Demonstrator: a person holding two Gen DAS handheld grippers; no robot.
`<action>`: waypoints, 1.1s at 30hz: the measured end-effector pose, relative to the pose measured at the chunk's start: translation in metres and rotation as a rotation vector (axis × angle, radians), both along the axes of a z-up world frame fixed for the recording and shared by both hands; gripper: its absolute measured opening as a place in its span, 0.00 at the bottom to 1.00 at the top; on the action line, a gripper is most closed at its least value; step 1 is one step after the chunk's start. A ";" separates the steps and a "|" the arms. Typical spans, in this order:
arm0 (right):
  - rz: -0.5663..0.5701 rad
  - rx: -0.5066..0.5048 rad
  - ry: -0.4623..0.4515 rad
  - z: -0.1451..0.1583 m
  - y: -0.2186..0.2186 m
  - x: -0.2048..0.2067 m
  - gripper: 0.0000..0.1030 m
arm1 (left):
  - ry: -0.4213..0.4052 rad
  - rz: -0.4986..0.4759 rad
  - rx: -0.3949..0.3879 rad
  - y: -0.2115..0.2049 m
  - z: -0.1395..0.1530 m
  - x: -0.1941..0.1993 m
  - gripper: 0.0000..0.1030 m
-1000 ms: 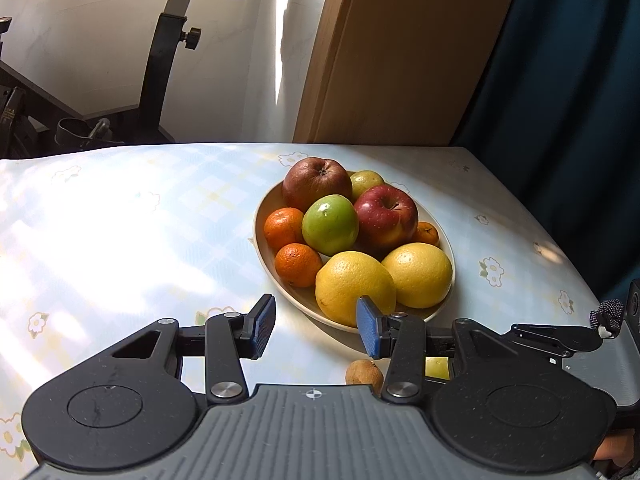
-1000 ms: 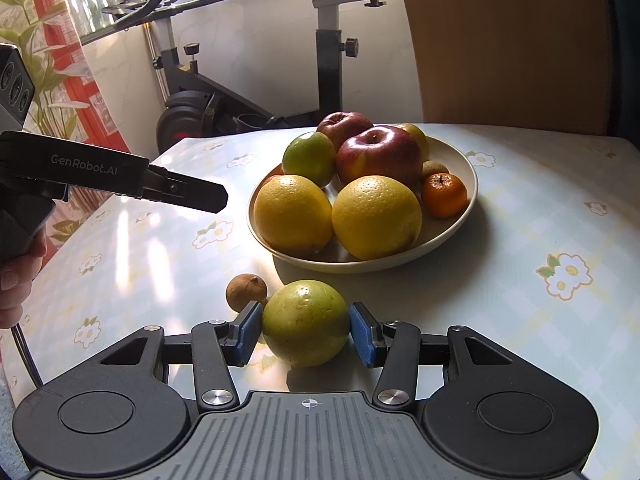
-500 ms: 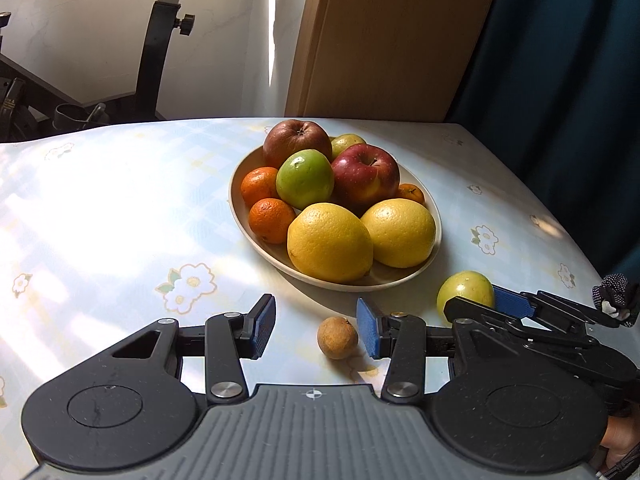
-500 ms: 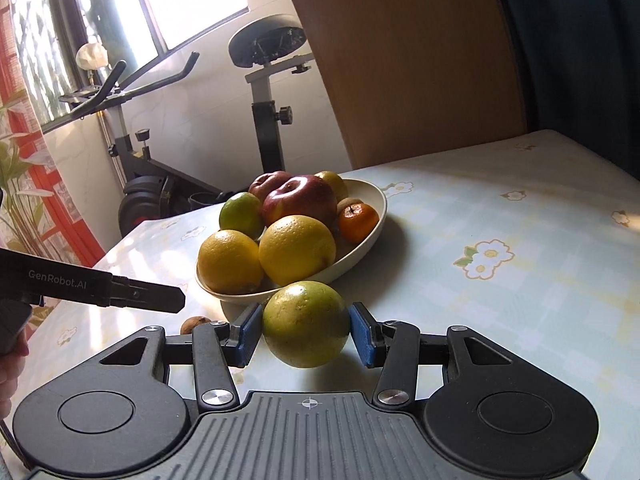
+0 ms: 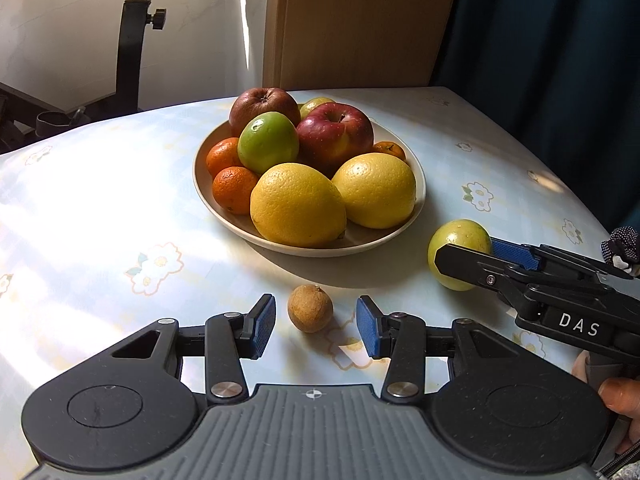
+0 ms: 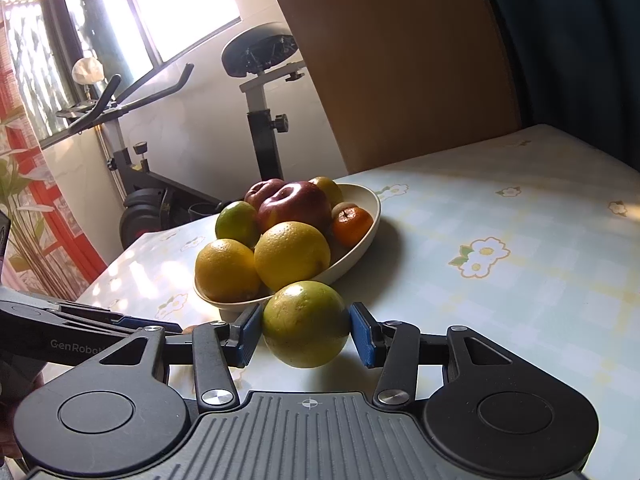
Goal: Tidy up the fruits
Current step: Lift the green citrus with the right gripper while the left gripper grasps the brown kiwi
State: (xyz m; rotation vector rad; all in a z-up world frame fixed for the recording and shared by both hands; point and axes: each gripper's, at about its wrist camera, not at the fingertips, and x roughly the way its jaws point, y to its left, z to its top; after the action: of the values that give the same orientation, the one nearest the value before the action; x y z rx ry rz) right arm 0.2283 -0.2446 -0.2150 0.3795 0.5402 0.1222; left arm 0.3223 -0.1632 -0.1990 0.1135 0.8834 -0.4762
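A beige bowl [image 5: 416, 184] on the flowered table holds red apples, a green apple, yellow citrus and small oranges; it also shows in the right wrist view [image 6: 370, 216]. My right gripper [image 6: 305, 330] is shut on a green-yellow fruit [image 6: 306, 324] and holds it just above the table, right of the bowl; the fruit also shows in the left wrist view [image 5: 458, 252]. My left gripper [image 5: 316, 320] is open, its pads either side of a small brown fruit [image 5: 310, 308] lying on the table in front of the bowl.
The flowered tablecloth [image 5: 100, 220] stretches to the left of the bowl. A wooden panel [image 5: 360, 20] and a dark curtain [image 5: 560, 40] stand behind the table. An exercise bike [image 6: 256, 92] stands beyond the far edge.
My right gripper has lifted the green-yellow fruit off the table and tilted up. My left gripper has pulled back and shifted, so the small brown fruit now lies between its open pads.
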 end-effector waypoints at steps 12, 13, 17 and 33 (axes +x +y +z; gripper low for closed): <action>0.019 0.017 0.007 -0.001 0.000 0.003 0.43 | -0.021 0.025 -0.020 0.004 -0.008 0.001 0.26; 0.019 0.020 0.008 -0.001 0.000 0.003 0.43 | -0.020 0.031 -0.028 0.005 -0.007 0.001 0.26; 0.019 0.024 0.009 -0.002 -0.001 0.004 0.43 | -0.020 0.032 -0.038 0.006 -0.006 -0.004 0.26; 0.014 0.012 -0.004 0.001 -0.002 0.001 0.43 | -0.102 0.020 -0.057 0.013 0.020 -0.007 0.26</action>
State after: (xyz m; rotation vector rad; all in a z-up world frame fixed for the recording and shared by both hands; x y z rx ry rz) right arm 0.2293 -0.2466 -0.2143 0.3869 0.5387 0.1393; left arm 0.3157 -0.1504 -0.1794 0.0761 0.7694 -0.4729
